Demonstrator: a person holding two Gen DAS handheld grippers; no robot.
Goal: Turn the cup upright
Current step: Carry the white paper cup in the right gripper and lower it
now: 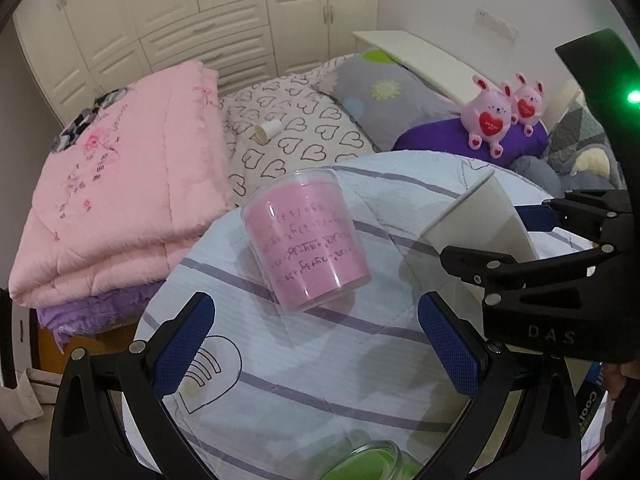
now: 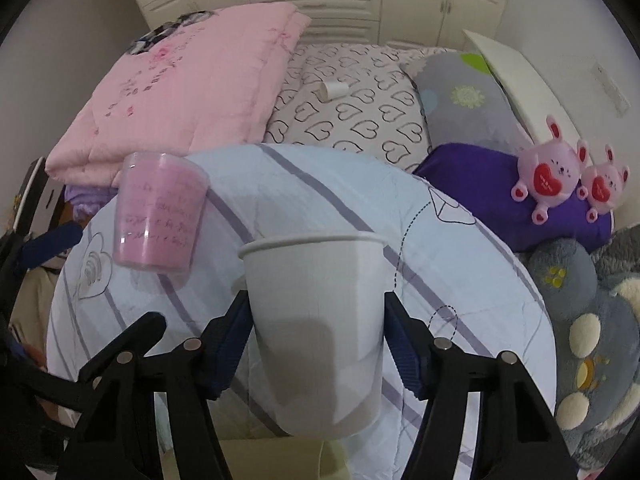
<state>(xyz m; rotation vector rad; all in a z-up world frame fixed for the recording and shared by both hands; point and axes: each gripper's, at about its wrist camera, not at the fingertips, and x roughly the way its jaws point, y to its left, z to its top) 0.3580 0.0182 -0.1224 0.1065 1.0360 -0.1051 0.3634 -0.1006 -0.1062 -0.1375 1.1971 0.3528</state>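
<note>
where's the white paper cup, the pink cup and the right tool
white paper cup (image 2: 316,304), right wrist view, side wall
pink cup (image 1: 308,240), left wrist view, printed side
right tool (image 2: 316,344), right wrist view, between its fingertips

Both views evenly lit, soft indoor light from overhead, slightly cool cast. Strong fisheye bend: white panelled wardrobe doors curve, black vignette at corners. Soft shadows on the pale striped round cloth surface beneath the clear plastic cup with pink lining. Small specular streaks on that cup. Grey shadow patch on the white paper cup. Green LED flares at the right edge. Focus mostly sharp, near foreground slightly soft.
</note>
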